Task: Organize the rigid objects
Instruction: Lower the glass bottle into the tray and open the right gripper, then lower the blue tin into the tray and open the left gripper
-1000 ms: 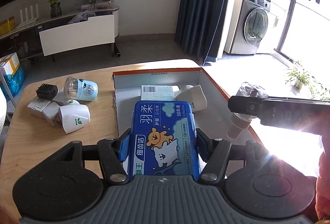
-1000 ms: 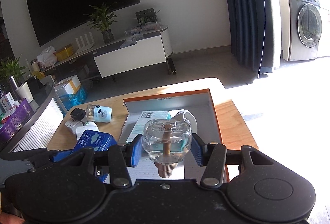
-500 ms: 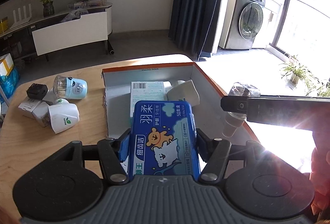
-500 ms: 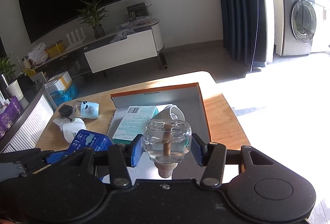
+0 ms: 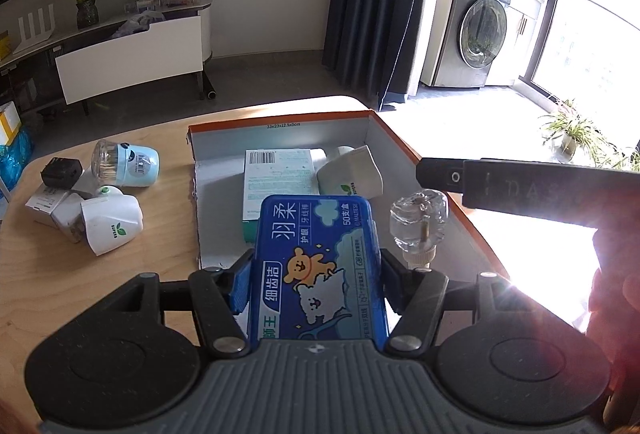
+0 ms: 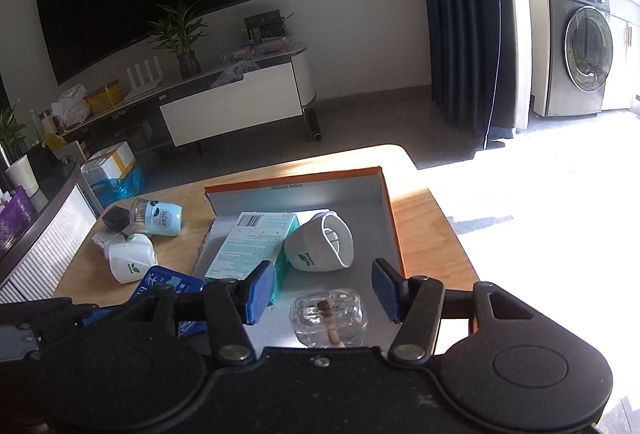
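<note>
A light wooden table (image 5: 120,298) fills the foreground of both wrist views. On it sits an open cardboard box (image 5: 280,122) with orange edges and a grey inside, its far wall upright.

Inside the box, a flat white-and-teal carton (image 5: 280,174) lies barcode up near the back. Just right of it, and apparently touching it, a white cup-shaped holder (image 6: 320,246) with a green leaf mark lies on its side.

Over the near end of the box, the left gripper (image 5: 316,274) is clamped on a blue floss-pick case (image 5: 316,258) printed with a cartoon bear; both blue pads press its long sides, and the case is off the box floor.

The right gripper (image 6: 322,290) is over the box's near right part, and its jaws are opening. Below and between its pads, clear of both, lies a small clear refill bottle (image 6: 328,318) with a tan wick, seemingly resting on the box floor, though glare makes contact hard to confirm.

Left of the box on the table stand loose items: a second white holder (image 5: 112,226) on its side, a pale blue toothpick jar (image 5: 128,162), a black adapter (image 5: 60,172) and small white cartons (image 5: 52,204), clustered close together.
</note>
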`<state>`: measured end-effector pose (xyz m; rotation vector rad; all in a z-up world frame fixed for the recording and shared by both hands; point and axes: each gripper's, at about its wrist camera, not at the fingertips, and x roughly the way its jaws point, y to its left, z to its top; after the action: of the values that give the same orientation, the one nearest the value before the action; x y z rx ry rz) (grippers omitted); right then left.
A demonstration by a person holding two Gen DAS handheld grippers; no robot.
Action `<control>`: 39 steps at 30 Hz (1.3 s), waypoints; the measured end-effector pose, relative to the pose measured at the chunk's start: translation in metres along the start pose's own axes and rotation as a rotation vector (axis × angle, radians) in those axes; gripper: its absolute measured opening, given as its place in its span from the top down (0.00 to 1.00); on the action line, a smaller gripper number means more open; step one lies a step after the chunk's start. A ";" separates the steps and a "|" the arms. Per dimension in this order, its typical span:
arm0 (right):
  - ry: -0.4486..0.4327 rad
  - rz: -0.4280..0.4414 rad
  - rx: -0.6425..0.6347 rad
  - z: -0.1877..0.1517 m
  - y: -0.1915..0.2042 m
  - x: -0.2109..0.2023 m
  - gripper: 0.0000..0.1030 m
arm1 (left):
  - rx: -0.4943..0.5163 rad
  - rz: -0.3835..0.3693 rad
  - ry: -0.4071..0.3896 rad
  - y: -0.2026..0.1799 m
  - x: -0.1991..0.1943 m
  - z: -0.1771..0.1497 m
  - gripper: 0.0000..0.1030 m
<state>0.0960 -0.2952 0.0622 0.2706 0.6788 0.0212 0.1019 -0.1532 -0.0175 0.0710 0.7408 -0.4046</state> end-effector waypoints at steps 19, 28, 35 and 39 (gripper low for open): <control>-0.057 0.007 0.023 0.005 -0.006 -0.022 0.26 | 0.012 -0.036 -0.016 -0.008 0.006 0.006 0.25; -0.034 0.046 -0.012 0.003 0.016 -0.019 0.21 | -0.052 0.090 -0.009 0.021 -0.008 0.009 0.14; -0.022 0.074 -0.043 0.002 0.034 -0.016 0.17 | -0.099 0.140 -0.020 0.042 -0.021 0.010 0.13; -0.015 0.088 -0.061 0.001 0.043 -0.015 0.17 | -0.121 0.154 -0.027 0.051 -0.026 0.008 0.12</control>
<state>0.0883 -0.2553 0.0834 0.2413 0.6500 0.1238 0.1090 -0.0991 0.0021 0.0085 0.7265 -0.2132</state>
